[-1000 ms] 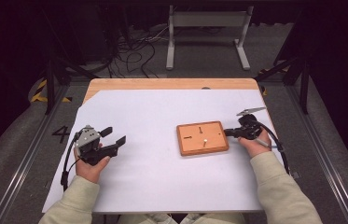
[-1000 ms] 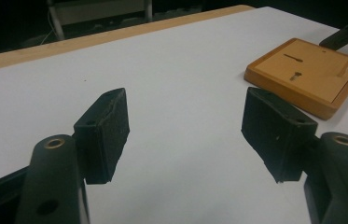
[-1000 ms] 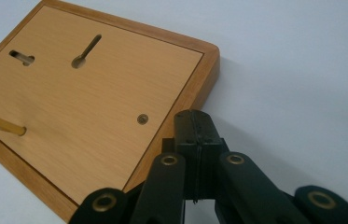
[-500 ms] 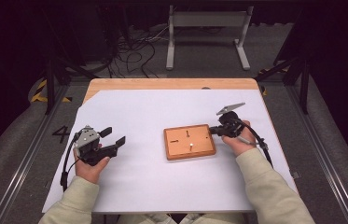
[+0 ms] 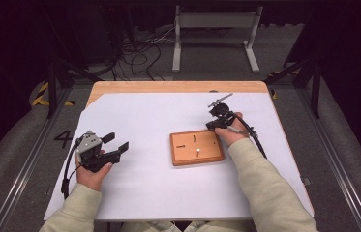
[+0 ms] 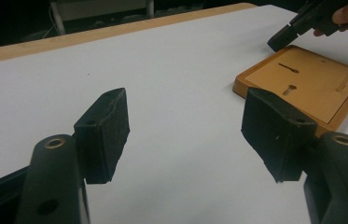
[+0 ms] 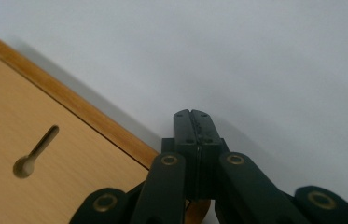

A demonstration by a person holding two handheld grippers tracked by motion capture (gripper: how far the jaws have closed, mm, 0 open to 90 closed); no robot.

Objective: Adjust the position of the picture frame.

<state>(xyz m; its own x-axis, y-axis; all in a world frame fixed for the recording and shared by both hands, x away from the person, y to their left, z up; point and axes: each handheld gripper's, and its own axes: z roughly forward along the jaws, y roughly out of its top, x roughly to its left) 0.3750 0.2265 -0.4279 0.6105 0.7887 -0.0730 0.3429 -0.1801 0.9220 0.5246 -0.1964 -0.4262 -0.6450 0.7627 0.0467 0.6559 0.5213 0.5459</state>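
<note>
Upright, one peg (image 5: 198, 152) stands in the wooden board (image 5: 197, 147); right gripper (image 5: 210, 126) clenched, left gripper (image 5: 118, 147) released.

Dark room, grey floor (image 5: 18, 159), metal stand (image 5: 214, 29), tangled cables (image 5: 137, 48).

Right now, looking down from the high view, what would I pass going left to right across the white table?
Left hand-held gripper with its jaws apart → wooden board with slots and a small peg → right hand-held gripper, jaws shut, at the board's far right corner.
</note>
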